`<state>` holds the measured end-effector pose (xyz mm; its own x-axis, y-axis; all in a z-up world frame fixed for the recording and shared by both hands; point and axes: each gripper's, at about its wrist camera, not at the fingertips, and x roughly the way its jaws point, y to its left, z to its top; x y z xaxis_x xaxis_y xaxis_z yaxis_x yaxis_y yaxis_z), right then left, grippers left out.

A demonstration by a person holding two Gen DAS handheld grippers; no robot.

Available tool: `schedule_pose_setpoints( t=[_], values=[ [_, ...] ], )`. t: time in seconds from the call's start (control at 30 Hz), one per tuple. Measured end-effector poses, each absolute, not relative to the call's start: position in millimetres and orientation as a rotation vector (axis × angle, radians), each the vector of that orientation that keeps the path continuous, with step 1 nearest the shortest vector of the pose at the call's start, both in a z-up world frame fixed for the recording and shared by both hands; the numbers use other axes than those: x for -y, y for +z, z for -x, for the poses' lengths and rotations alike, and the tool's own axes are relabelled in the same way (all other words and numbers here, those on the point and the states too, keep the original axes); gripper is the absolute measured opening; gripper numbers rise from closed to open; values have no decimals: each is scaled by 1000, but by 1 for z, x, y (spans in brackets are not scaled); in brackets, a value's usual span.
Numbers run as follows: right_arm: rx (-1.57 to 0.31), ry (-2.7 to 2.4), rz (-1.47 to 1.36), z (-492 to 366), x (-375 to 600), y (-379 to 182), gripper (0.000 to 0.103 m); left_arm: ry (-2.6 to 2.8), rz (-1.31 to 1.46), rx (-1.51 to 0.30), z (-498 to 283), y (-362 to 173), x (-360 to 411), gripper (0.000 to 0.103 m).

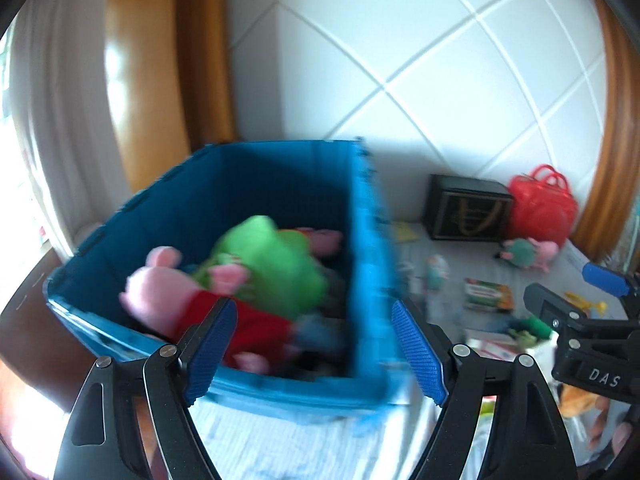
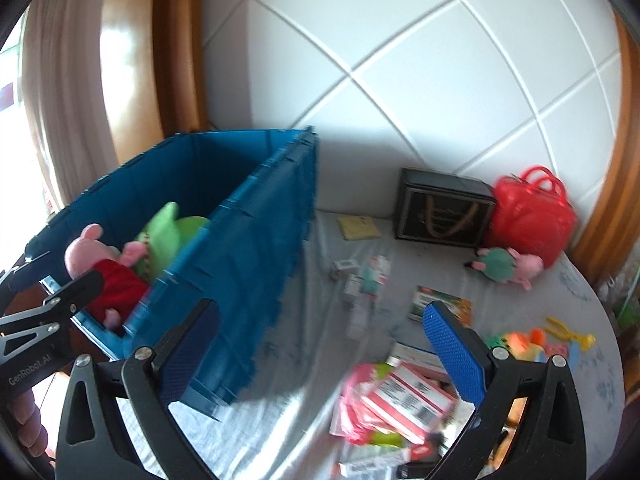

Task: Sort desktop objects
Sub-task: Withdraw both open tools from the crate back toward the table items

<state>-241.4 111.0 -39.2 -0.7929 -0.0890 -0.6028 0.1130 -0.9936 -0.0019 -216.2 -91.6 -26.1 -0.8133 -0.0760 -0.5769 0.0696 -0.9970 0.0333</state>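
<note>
A blue plastic bin (image 1: 370, 280) stands on the cloth-covered table, also in the right wrist view (image 2: 248, 260). Inside it lie a pink pig plush in a red dress (image 1: 168, 292) (image 2: 100, 264) and a green plush (image 1: 276, 260) (image 2: 168, 228). My left gripper (image 1: 312, 344) hangs open over the bin's near right corner, with nothing between its fingers. To the right of the bin my right gripper (image 2: 320, 320) is open above the cloth, empty. A small pig plush in a green dress (image 2: 508, 264) lies at the back right. The picture is blurred.
A black box (image 2: 440, 212) and a red handbag (image 2: 532, 216) stand against the tiled wall. Scattered on the cloth are a yellow pad (image 2: 358, 226), a green and orange packet (image 2: 424, 298), pink and red-white packets (image 2: 400, 396) and a yellow toy (image 2: 572, 336).
</note>
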Motion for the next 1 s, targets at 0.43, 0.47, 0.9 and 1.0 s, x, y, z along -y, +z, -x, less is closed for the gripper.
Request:
schedule_pose_setpoints(
  t=[0.43,0.47,0.9,1.0],
  values=[
    [52,-2961,-1244,198,-349,-113,103,-2912,-1201,58,216,-110,-108,80],
    [64,-2957,-1281,197,-362,-122,103,-2897,-1239,76,215,-121,-119,80],
    [172,-2837,-1596,177,-415,-214,103,-2721,-1576,211,217,-247,-138,80],
    [180,-2822,-1604,170,-394,-227,103,-2736,-1599,232,215,-261,-133,80]
  ],
)
